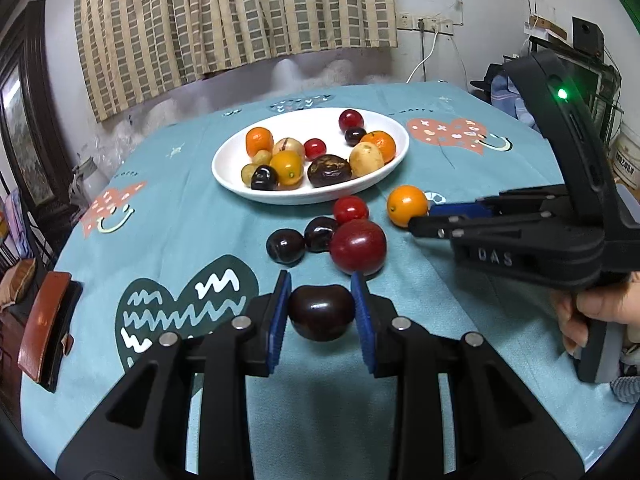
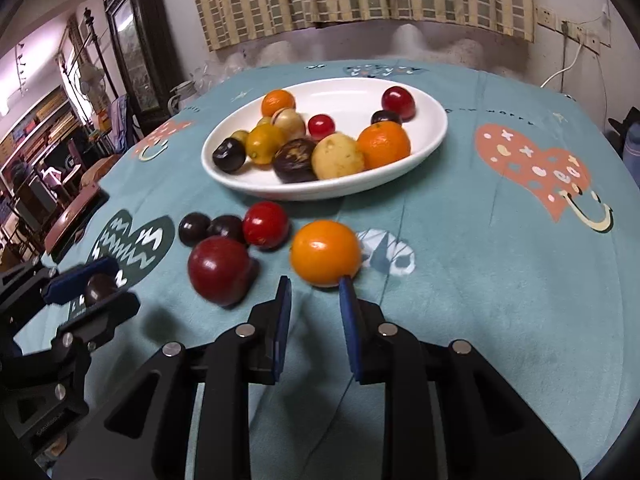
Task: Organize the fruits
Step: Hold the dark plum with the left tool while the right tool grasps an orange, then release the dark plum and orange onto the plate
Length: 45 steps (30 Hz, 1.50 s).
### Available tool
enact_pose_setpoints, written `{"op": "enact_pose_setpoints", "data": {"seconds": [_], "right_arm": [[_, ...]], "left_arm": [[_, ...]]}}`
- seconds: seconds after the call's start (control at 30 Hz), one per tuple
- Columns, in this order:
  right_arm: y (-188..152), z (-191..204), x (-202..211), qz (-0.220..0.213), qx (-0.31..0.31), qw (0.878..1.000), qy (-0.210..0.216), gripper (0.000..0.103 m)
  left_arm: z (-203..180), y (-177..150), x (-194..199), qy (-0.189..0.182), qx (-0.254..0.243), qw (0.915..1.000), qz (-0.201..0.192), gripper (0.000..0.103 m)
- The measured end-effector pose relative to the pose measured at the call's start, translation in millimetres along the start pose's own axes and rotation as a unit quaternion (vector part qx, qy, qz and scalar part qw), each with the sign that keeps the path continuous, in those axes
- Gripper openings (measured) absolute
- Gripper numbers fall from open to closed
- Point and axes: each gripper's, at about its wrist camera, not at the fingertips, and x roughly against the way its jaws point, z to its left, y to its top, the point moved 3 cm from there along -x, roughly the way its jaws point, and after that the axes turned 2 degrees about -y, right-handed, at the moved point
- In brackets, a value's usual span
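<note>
My left gripper (image 1: 320,292) is shut on a dark plum (image 1: 321,312), held just above the teal cloth; it also shows in the right wrist view (image 2: 98,285). Ahead lie a big red plum (image 1: 358,246), two dark plums (image 1: 285,245) and a small red fruit (image 1: 351,209). My right gripper (image 2: 314,290) is open and empty, just behind an orange fruit (image 2: 325,253); it also shows in the left wrist view (image 1: 420,218). A white oval plate (image 1: 240,176) holds several mixed fruits.
The table wears a teal cloth with heart prints (image 2: 536,176). A brown wallet-like object (image 1: 44,328) lies at the table's left edge. A curtain and wall stand behind the table. Shelves and clutter stand at the right.
</note>
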Motion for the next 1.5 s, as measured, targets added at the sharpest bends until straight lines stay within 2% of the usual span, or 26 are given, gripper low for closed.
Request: {"op": "enact_pose_setpoints", "data": {"seconds": [0.1, 0.13, 0.17, 0.2, 0.27, 0.37, 0.43, 0.47, 0.6, 0.77, 0.9, 0.97, 1.13, 1.2, 1.23, 1.27, 1.33, 1.4, 1.5], "right_arm": [[10.0, -1.2, -7.9, -0.004, -0.005, 1.000, -0.001, 0.034], [11.8, -1.6, -11.9, -0.001, -0.008, 1.000, 0.002, 0.039], [13.9, -2.8, -17.7, 0.003, -0.014, 1.000, 0.007, 0.052], [14.6, -3.1, -19.9, 0.002, -0.017, 1.000, 0.007, 0.057], [16.6, -3.7, -23.3, 0.005, -0.022, 1.000, 0.022, 0.057], [21.4, -7.3, -19.0, -0.017, -0.035, 0.999, 0.035, 0.057], [21.8, -6.9, -23.6, -0.005, -0.032, 0.999, 0.043, 0.042], [20.8, -7.7, -25.1, 0.001, -0.036, 0.998, 0.054, 0.040], [19.1, -10.6, -20.0, 0.002, -0.042, 0.997, 0.060, 0.040], [25.0, -19.6, 8.5, -0.030, -0.067, 0.994, 0.083, 0.040], [44.3, -19.7, 23.3, -0.053, -0.061, 0.994, 0.072, 0.040], [60.6, -19.5, 17.6, -0.052, -0.061, 0.995, 0.066, 0.040], [94.7, -23.3, -8.4, -0.068, -0.081, 0.992, 0.071, 0.040], [104.3, -24.9, -22.6, -0.066, -0.088, 0.992, 0.066, 0.043], [106.1, -26.6, -27.6, -0.061, -0.093, 0.992, 0.062, 0.045], [106.5, -29.1, -28.0, -0.062, -0.098, 0.991, 0.065, 0.059], [104.2, -33.7, -19.8, -0.088, -0.103, 0.988, 0.072, 0.062], [107.0, -35.3, -14.8, -0.089, -0.099, 0.988, 0.073, 0.062], [106.0, -33.9, -2.5, -0.092, -0.111, 0.985, 0.096, 0.062]], "left_arm": [[0.9, -0.7, -2.4, 0.000, 0.002, 1.0000, 0.005, 0.031], [1.6, -0.8, -4.1, 0.000, 0.002, 1.0000, 0.008, 0.031], [2.0, -1.6, -5.3, 0.000, 0.003, 0.9999, 0.010, 0.031], [3.2, -1.9, -7.0, 0.000, 0.005, 0.9999, 0.013, 0.031], [6.7, -2.0, -10.1, -0.001, 0.010, 0.9998, 0.018, 0.031], [12.6, -2.3, -13.6, -0.002, 0.021, 0.9995, 0.025, 0.031], [18.0, -2.5, -15.6, 0.002, 0.031, 0.9991, 0.028, 0.031], [20.4, -2.6, -16.1, 0.004, 0.034, 0.9990, 0.029, 0.031], [32.5, -3.8, -18.9, 0.005, 0.059, 0.9976, 0.035, 0.031], [44.0, 0.0, -17.2, 0.002, 0.081, 0.9961, 0.033, 0.031], [60.4, 32.4, -22.8, -0.012, 0.104, 0.9940, 0.032, 0.031], [69.0, 59.2, -35.5, -0.016, 0.113, 0.9931, 0.029, 0.031], [81.0, 98.6, -76.7, -0.036, 0.157, 0.9865, 0.029, 0.032], [82.9, 107.8, -95.7, -0.032, 0.164, 0.9852, 0.035, 0.036], [84.8, 110.9, -101.8, -0.030, 0.166, 0.9850, 0.038, 0.050], [86.8, 112.8, -105.9, -0.025, 0.171, 0.9844, 0.036, 0.064], [91.3, 113.1, -106.6, -0.027, 0.175, 0.9838, 0.027, 0.066], [95.2, 110.2, -105.8, -0.030, 0.174, 0.9839, 0.031, 0.066], [102.4, 102.2, -98.2, -0.024, 0.179, 0.9831, 0.032, 0.065]]}}
